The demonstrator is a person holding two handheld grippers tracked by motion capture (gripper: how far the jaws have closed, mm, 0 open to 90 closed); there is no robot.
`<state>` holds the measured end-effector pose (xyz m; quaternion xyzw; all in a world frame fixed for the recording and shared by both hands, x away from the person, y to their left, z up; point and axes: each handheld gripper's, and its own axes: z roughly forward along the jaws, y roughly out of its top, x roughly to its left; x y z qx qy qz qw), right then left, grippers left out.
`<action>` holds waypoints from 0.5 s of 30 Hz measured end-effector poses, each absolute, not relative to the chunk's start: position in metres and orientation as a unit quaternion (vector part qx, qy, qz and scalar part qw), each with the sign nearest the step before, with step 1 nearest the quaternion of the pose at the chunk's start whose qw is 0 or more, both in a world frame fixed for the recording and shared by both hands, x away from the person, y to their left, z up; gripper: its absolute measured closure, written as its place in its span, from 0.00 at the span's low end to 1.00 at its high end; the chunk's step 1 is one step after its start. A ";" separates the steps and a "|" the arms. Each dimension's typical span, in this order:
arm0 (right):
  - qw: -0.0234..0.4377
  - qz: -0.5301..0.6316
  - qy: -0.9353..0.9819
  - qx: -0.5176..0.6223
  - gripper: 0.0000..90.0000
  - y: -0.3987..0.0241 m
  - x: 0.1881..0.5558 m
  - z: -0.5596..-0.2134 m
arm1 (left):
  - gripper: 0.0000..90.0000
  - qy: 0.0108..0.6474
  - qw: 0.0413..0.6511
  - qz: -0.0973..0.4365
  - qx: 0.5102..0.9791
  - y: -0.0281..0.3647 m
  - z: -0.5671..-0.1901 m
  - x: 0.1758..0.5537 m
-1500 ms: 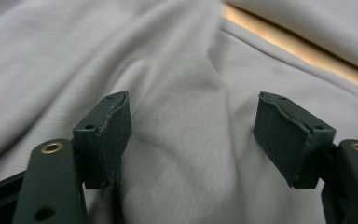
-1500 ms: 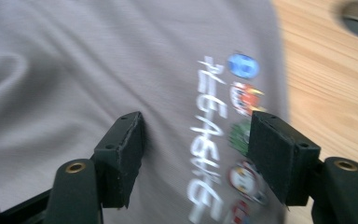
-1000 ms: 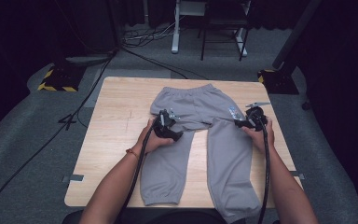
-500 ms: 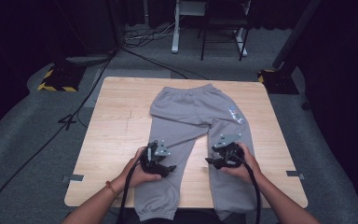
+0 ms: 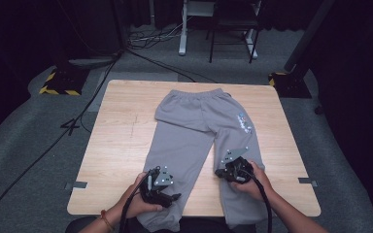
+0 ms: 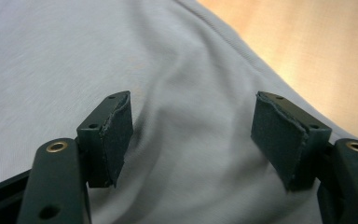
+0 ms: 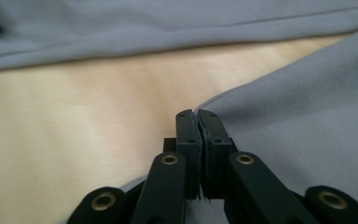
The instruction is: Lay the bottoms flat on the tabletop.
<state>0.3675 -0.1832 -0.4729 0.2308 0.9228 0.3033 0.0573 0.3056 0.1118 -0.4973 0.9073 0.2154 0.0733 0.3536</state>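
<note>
On the pale wooden bench (image 5: 121, 141) lie grey cotton jogging trousers (image 5: 194, 126), flat, waistband far. Right gripper (image 7: 197, 122) has just been closing; its jaws pinch the inner hem edge. Left gripper (image 6: 191, 135) hovers wide apart over the other leg. Soft, light, floppy cloth: best pinched at edges.
</note>
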 end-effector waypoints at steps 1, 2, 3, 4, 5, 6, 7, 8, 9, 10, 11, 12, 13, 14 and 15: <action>0.047 0.310 0.925 0.213 0.98 -0.181 0.362 -0.470 | 0.33 0.213 0.351 0.070 0.909 0.110 -0.497 0.303; 0.040 0.318 0.926 0.198 0.98 -0.179 0.356 -0.467 | 0.33 0.213 0.348 0.071 0.910 0.108 -0.496 0.300; 0.031 0.326 0.926 0.186 0.98 -0.176 0.350 -0.464 | 0.33 0.214 0.345 0.071 0.911 0.105 -0.495 0.299; 0.021 0.334 0.927 0.170 0.98 -0.174 0.344 -0.461 | 0.33 0.221 0.339 0.070 0.912 0.103 -0.494 0.297; 0.017 0.336 0.929 0.157 0.97 -0.170 0.338 -0.459 | 0.34 0.220 0.339 0.068 0.912 0.100 -0.494 0.295; 0.015 0.336 0.930 0.151 0.95 -0.167 0.333 -0.458 | 0.35 0.215 0.337 0.064 0.914 0.098 -0.493 0.291; 0.006 0.338 0.931 0.139 0.92 -0.164 0.330 -0.457 | 0.35 0.205 0.336 0.053 0.918 0.095 -0.492 0.287; -0.002 0.337 0.933 0.127 0.86 -0.161 0.327 -0.458 | 0.36 0.198 0.339 0.041 0.919 0.094 -0.492 0.285; 0.000 0.332 0.936 0.118 0.75 -0.159 0.326 -0.457 | 0.36 0.194 0.343 0.030 0.918 0.093 -0.491 0.282; 0.017 0.329 0.937 0.118 0.66 -0.156 0.325 -0.456 | 0.36 0.188 0.345 0.041 0.919 0.092 -0.489 0.279; 0.033 0.332 0.935 0.117 0.63 -0.157 0.327 -0.452 | 0.36 0.189 0.351 0.075 0.914 0.092 -0.485 0.276; 0.045 0.343 0.931 0.118 0.60 -0.160 0.331 -0.447 | 0.36 0.190 0.358 0.101 0.909 0.093 -0.481 0.276; 0.063 0.354 0.925 0.125 0.55 -0.164 0.337 -0.442 | 0.35 0.200 0.372 0.118 0.899 0.096 -0.475 0.281; 0.090 0.367 0.914 0.147 0.50 -0.171 0.349 -0.437 | 0.34 0.206 0.382 0.128 0.892 0.099 -0.471 0.290; 0.109 0.376 0.905 0.165 0.49 -0.178 0.361 -0.434 | 0.33 0.214 0.385 0.132 0.888 0.102 -0.469 0.301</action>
